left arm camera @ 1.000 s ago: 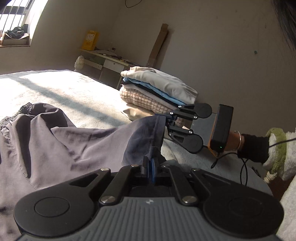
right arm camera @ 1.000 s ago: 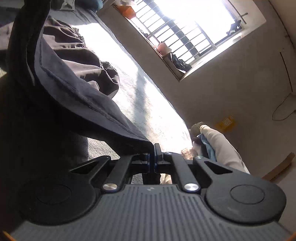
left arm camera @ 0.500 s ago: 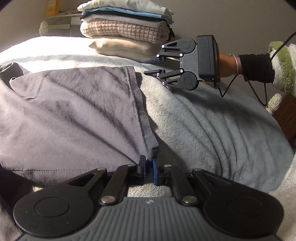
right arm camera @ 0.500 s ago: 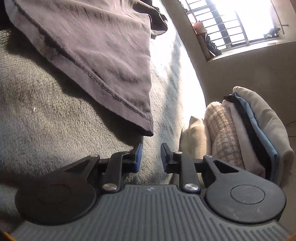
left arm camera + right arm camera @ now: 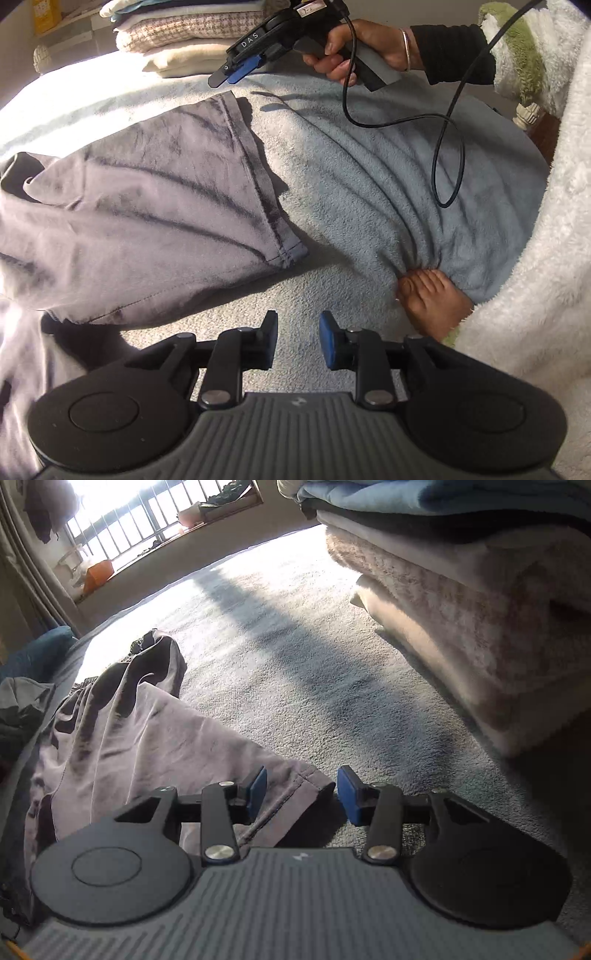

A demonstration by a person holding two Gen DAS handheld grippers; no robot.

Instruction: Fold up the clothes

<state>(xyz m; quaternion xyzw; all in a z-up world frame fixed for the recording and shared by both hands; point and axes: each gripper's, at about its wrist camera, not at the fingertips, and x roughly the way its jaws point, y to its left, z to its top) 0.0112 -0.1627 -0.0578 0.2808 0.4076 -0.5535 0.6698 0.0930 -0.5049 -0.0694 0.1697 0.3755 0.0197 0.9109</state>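
Both claws just let go: the left claw [image 5: 298, 339] and right claw [image 5: 301, 790] have been opening and hold nothing now, dropping the grey trousers [image 5: 147, 206] flat on the bed [image 5: 369, 177]. Risk: wrinkles get folded in if nobody smooths them.

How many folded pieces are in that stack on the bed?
6 visible, top to bottom: beige, blue, dark, pale grey, pink tweed, cream at the base on the blanket. The frame crops the top, so more may be hidden.
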